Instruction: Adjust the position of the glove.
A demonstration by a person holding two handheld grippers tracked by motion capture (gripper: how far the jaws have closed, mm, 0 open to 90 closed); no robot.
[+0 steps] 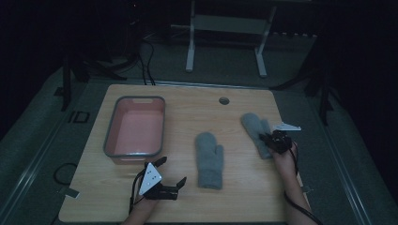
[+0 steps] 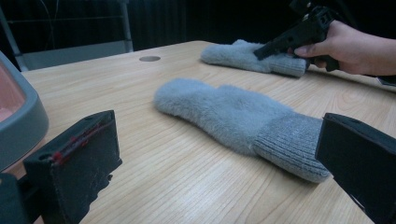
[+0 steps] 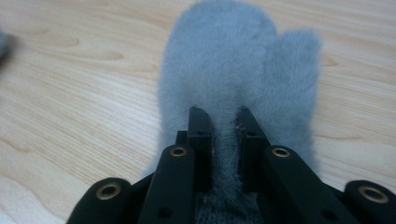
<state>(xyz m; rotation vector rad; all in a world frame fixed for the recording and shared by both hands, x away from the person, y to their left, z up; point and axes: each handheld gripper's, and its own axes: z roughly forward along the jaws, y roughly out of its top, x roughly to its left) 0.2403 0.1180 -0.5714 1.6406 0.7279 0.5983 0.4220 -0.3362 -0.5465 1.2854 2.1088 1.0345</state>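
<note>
at right of frame the right tongs [image 3: 223, 133] seemingly pinched the far mitten [image 3: 233, 65]; lifting slowly suited, while the left tongs [image 1: 171, 171] stood spread.

On my desk [image 1: 187, 117] the bin [image 1: 135, 129] sits left, one mitten [image 1: 209, 160] lies at centre, and the other mitten [image 1: 256, 129] lies right, slightly farther back.

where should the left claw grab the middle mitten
Probably the ribbed cuff of the middle mitten, coming in low from the near edge of the table. The mitten lies flat with its cuff toward the person and the fluffy tip pointing away, so the cuff is the nearest end to the open left claw, and its knit looks firmer to pinch than the fluff.
</note>
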